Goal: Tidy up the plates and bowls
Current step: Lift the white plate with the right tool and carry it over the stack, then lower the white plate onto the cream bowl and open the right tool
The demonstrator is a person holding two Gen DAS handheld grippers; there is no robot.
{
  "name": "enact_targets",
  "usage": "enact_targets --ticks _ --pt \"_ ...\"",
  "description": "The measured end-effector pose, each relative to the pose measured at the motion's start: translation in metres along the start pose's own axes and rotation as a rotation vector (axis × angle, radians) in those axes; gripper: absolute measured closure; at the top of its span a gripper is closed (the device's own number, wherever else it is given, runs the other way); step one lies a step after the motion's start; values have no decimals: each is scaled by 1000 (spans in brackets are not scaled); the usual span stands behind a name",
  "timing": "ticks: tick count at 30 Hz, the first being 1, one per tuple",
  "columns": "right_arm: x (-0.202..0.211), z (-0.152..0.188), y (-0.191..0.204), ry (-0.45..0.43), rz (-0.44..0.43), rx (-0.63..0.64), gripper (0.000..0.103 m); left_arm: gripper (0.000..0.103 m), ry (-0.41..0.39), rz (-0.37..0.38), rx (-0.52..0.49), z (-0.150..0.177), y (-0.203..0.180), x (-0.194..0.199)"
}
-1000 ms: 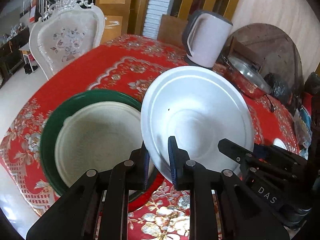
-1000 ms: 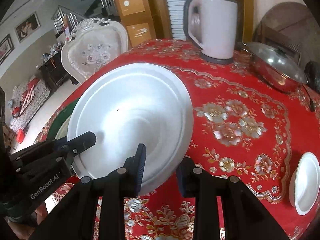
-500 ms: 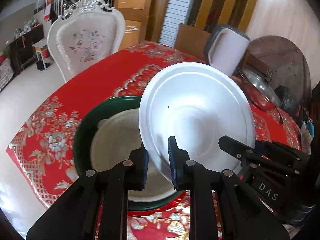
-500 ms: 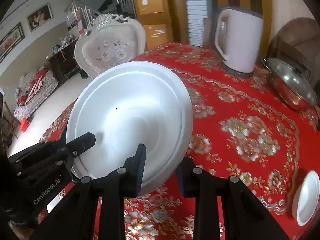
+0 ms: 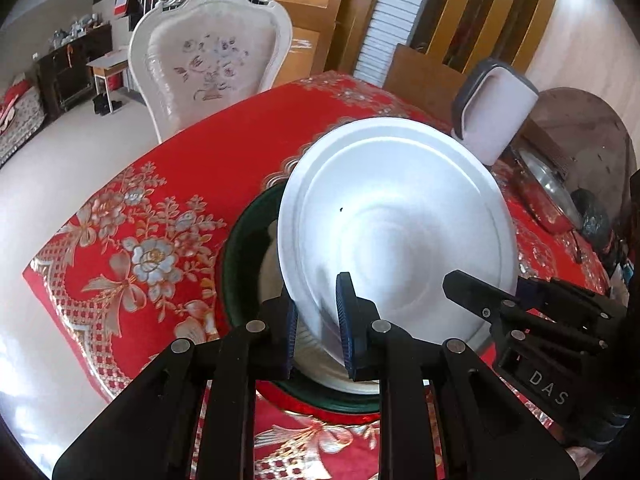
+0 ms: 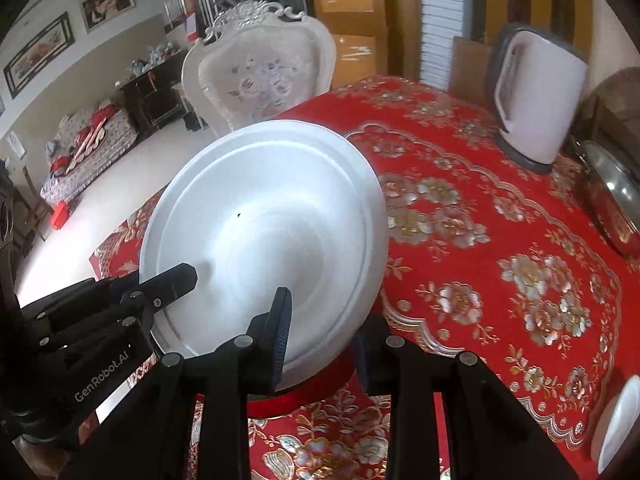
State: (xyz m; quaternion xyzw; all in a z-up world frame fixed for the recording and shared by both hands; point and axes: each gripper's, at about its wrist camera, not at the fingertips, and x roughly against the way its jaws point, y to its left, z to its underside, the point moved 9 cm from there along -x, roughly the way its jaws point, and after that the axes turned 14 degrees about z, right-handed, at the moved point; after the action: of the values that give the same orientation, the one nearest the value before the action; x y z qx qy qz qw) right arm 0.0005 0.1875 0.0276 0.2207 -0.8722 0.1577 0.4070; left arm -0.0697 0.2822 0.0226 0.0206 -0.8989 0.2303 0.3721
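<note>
A large white plate (image 5: 400, 232) is held tilted in the air by both grippers. My left gripper (image 5: 318, 320) is shut on its near left rim. My right gripper (image 6: 320, 340) is shut on its near right rim; the plate also shows in the right wrist view (image 6: 272, 232). Below the plate, a cream plate (image 5: 272, 272) lies inside a dark green plate (image 5: 236, 248) on the red tablecloth. Most of the stack is hidden behind the white plate. A small white bowl (image 6: 616, 420) sits at the table's right edge.
A white electric kettle (image 6: 536, 100) stands at the back of the table. A steel lidded pot (image 6: 616, 196) sits to its right. An ornate white chair (image 5: 208, 60) stands at the table's far left side. The table's left edge (image 5: 60, 304) drops to the floor.
Both grippers have carried the white plate leftward over the green and cream stack, which now lies mostly hidden beneath it. The grips have not changed.
</note>
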Motion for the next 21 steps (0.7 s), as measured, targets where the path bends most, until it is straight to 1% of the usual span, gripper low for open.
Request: enact_targets --ticks 5,8,12,16,21 --pt "-3 3 6 19 -11 9 74 86 16 2 2 5 4 -2" --pt "-6 7 8 41 -19 6 70 86 23 9 3 7 4 -3" --pt "-5 10 11 47 -21 10 69 86 28 9 5 10 5 -5" --pt "-3 12 11 56 -37 -4 67 86 25 2 -1 10 4 -5" --pt "-1 14 9 58 -32 -9 67 86 14 -22 -8 9 6 -5"
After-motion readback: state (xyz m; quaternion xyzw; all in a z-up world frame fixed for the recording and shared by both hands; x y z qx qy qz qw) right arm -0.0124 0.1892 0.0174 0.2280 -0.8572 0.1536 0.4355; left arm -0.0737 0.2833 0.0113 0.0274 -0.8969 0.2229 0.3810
